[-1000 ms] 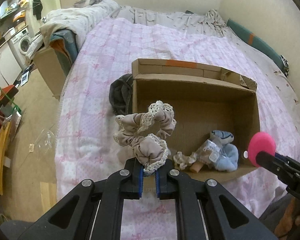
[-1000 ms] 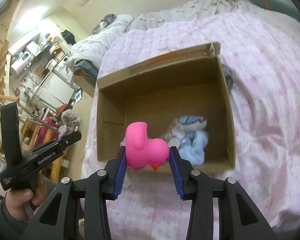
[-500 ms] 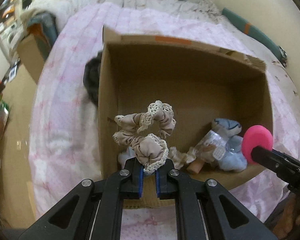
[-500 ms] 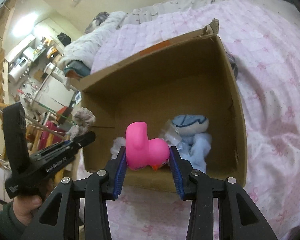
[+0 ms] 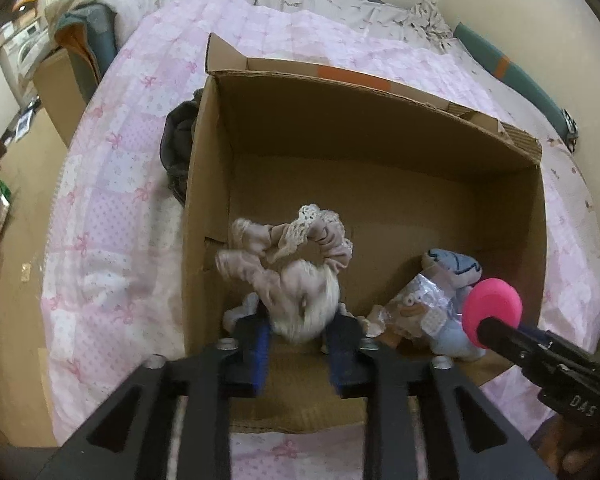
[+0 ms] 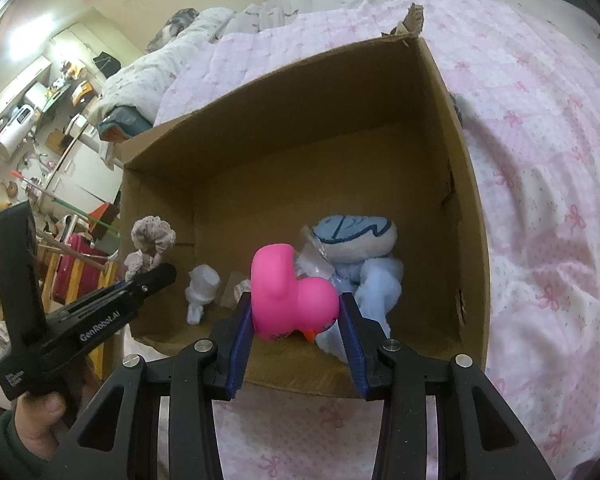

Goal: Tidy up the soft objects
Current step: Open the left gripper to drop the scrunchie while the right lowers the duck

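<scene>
The left tongs [image 5: 296, 344] have just been opening: their blue pads, which a moment ago pinched the beige lace-edged scrunchie [image 5: 288, 256] tight, now stand apart with the blurred lower loop of the scrunchie between them, apparently slipping free. Both pairs have come down over the cardboard box [image 5: 380, 144] since a second ago, when the box sat further off on the pink bedspread [image 5: 112, 208]. My reading is that the scrunchie is being dropped into the near left corner of the box, so that item is nearly put away.

The right tongs [image 6: 296, 320] stay partly open but clamped on the pink rubber duck [image 6: 292, 292], one pad on each flank, the orange beak pointing down. The duck hangs above the near edge of the box and has not been let go; it looks like the next thing to go in.

Already on the box floor lie a blue plush toy [image 6: 356, 240], a crinkly clear packet [image 5: 424, 300] beside it, and a small white soft toy [image 6: 202, 286].

The left view alone shows the pads parted and a dark garment [image 5: 178, 152] bunched against the outside of the box's left wall. The right view alone shows the white toy clearly, the person's hand [image 6: 40, 416] on the left handle, and the cluttered room beyond the bed; there the scrunchie [image 6: 152, 240] sits above the left tips, and the gap cannot be judged.
</scene>
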The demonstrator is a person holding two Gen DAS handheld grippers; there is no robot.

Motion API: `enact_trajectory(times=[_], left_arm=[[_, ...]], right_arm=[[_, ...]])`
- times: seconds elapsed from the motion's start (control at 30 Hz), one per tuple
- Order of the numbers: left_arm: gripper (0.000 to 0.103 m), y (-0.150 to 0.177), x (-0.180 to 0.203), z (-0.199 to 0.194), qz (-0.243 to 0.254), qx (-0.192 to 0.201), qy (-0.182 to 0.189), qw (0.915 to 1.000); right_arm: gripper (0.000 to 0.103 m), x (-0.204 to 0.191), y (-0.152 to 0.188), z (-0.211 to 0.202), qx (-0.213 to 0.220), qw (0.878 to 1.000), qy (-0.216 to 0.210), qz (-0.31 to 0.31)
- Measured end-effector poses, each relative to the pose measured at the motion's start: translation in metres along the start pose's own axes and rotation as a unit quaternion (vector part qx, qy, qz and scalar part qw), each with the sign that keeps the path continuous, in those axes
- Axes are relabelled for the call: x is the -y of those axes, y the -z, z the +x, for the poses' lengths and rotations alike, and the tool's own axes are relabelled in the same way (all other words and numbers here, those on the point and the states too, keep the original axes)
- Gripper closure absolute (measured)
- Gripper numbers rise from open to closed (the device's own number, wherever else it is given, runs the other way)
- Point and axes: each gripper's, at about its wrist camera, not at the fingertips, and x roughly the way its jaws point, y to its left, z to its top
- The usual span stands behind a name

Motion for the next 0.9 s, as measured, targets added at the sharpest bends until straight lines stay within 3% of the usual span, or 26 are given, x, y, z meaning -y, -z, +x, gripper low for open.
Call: enact_trajectory(times=[0.03,0.07,0.17,0.67,0.9], left_arm=[[0.059,0.000,0.000,-0.001,-0.004,0.002,0.001,1.0000],[0.045,0.000,0.000,-0.002,-0.007,0.006,0.003,1.0000],[0.035,0.000,0.003,-0.005,-0.004,0.009,0.013,0.9999],[0.034,0.002,0.020,-0.023,0.050,0.059,-0.024,0.9967],[0.034,0.000,0.010,-0.036,0.034,0.082,-0.022,0.9958]], right_arm=[[0.059,0.001,0.000,0.000,0.000,1.000,0.002,0.002],[0.059,0.002,0.000,0.000,0.001,1.000,0.002,0.004],[0.059,0.001,0.000,-0.001,0.003,1.000,0.004,0.005],[0.059,-0.003,0.001,-0.001,0.012,1.000,0.008,-0.004],[0.059,-0.006,-0.001,-0.005,0.027,1.000,0.000,-0.011]])
